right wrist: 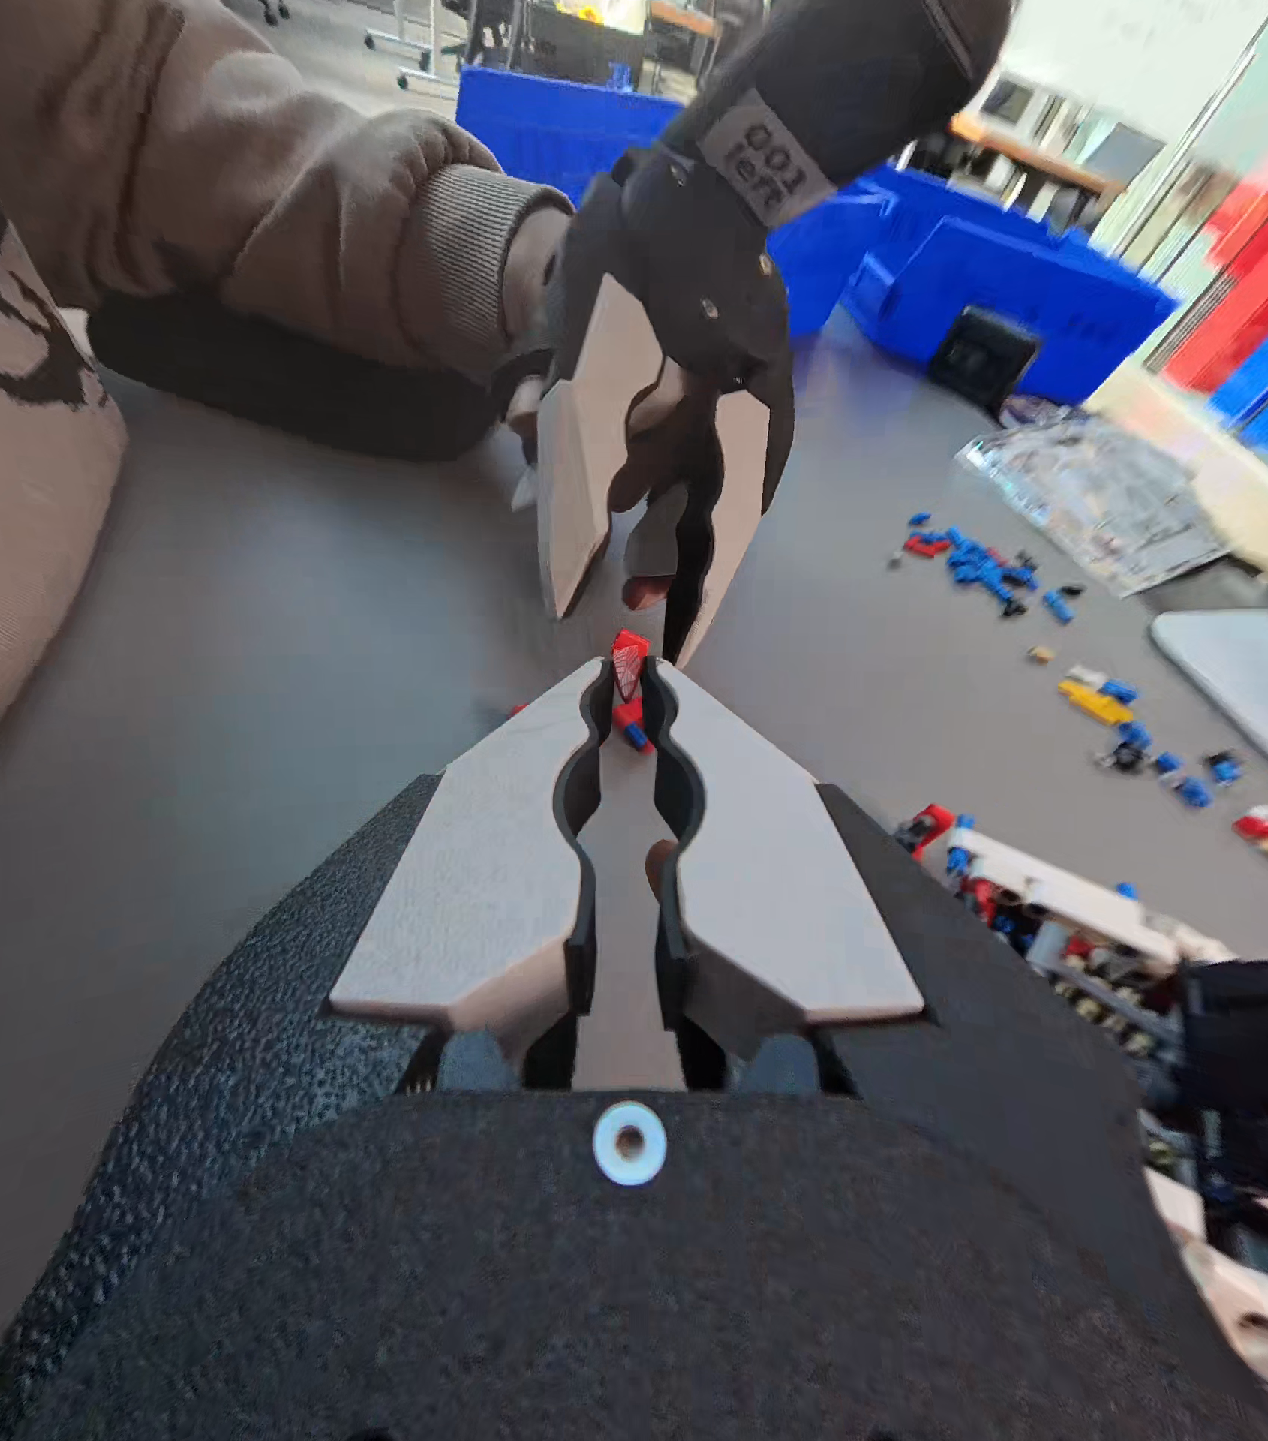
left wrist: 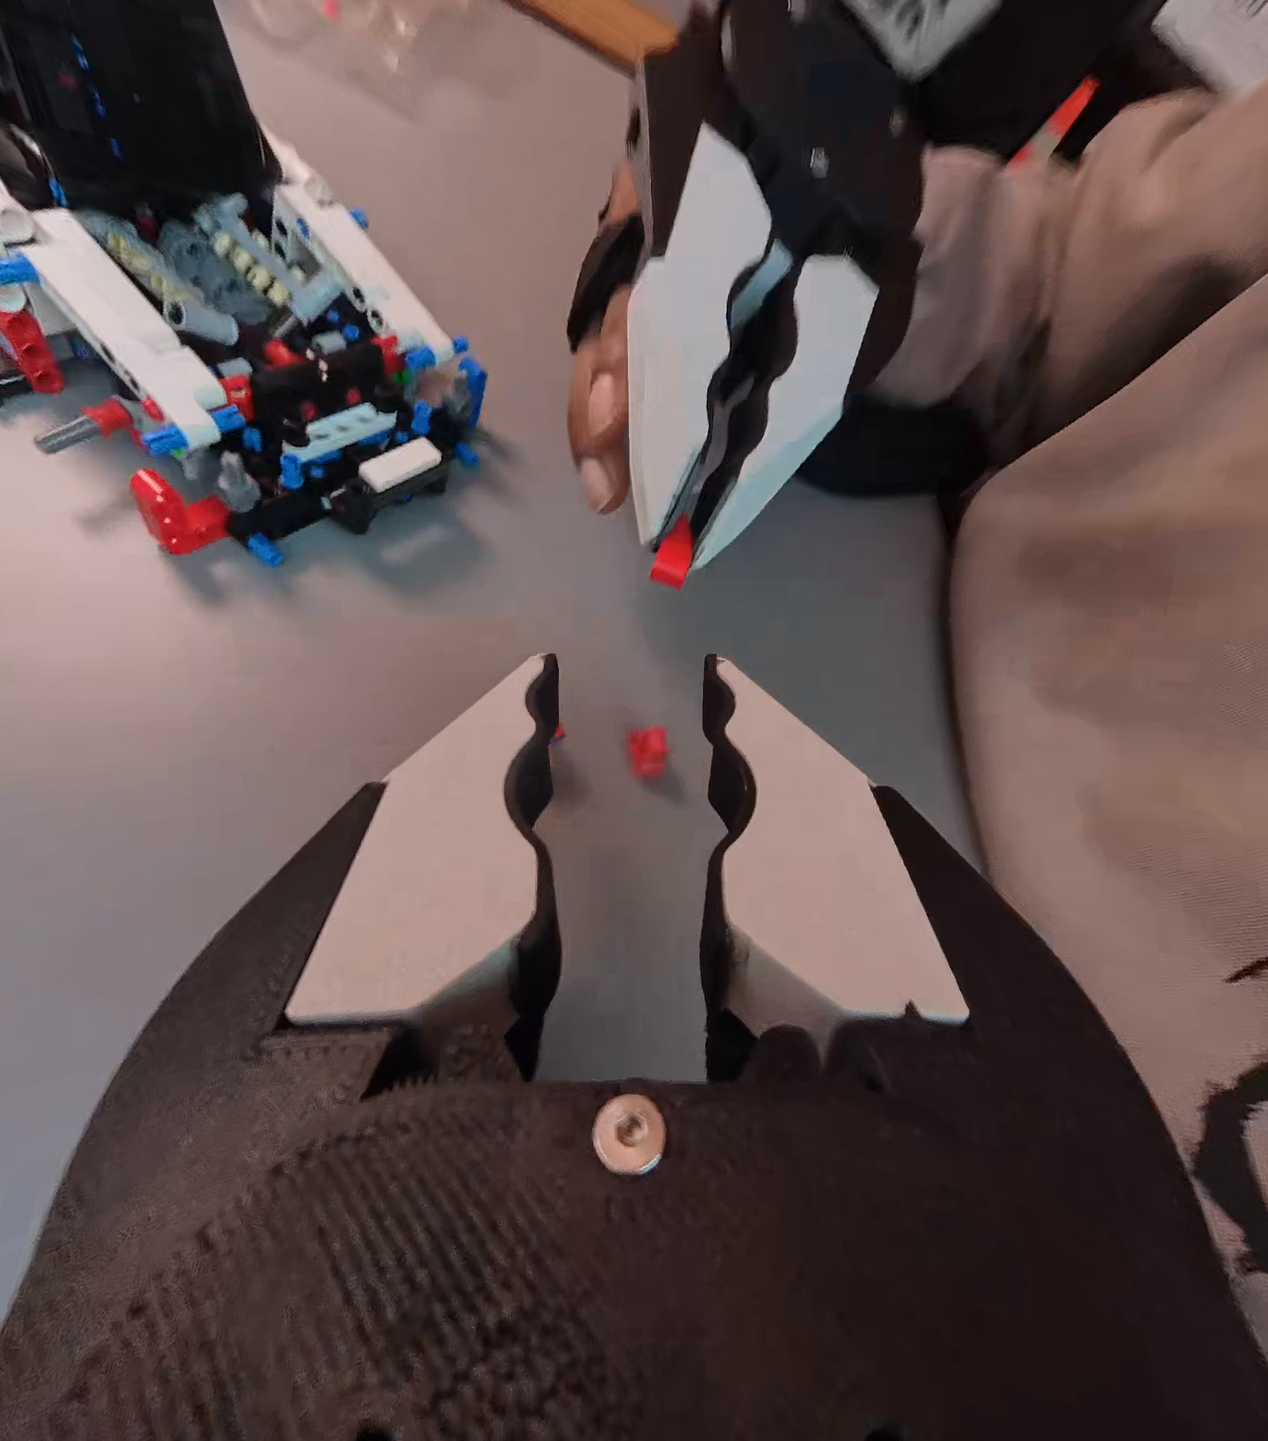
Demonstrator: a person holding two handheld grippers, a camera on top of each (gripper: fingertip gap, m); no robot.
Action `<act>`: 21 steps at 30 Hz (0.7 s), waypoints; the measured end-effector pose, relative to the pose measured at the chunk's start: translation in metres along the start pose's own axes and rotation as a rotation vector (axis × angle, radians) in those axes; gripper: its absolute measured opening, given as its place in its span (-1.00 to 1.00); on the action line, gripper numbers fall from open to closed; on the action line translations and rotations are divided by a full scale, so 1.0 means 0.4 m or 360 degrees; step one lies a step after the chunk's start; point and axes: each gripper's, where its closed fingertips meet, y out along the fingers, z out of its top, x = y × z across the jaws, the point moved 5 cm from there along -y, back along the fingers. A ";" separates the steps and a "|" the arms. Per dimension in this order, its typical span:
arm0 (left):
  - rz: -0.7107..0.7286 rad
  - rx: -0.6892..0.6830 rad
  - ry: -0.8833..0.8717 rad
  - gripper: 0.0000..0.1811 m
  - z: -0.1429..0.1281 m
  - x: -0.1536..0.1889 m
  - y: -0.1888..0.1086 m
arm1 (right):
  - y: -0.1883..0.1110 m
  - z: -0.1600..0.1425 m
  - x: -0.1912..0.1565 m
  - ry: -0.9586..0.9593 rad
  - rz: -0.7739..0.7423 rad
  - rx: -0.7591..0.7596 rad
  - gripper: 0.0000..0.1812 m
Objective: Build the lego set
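Right now the right gripper (right wrist: 629, 672) is clamped on a small red lego piece (right wrist: 629, 663) at its fingertips, held above the grey table (left wrist: 147, 780). Left gripper (left wrist: 631, 663) hangs spread apart, holding nothing, over a loose red brick (left wrist: 648, 752) on the table. The half-built lego vehicle (left wrist: 225, 327) sits well apart; loose blue pieces (right wrist: 989, 565) lie scattered beyond.

— What are the grippers doing?
— The left gripper (left wrist: 631, 670) is hovering with its jaws standing apart, holding nothing. The right gripper (right wrist: 627, 663) is pinching a small red piece (right wrist: 629, 664) at its tips, pointing down toward the left one.
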 end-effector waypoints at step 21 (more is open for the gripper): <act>0.0483 0.0311 0.1061 -0.95 0.086 0.075 -0.013 | -0.058 0.091 0.023 -0.0132 -0.0207 0.0258 -0.77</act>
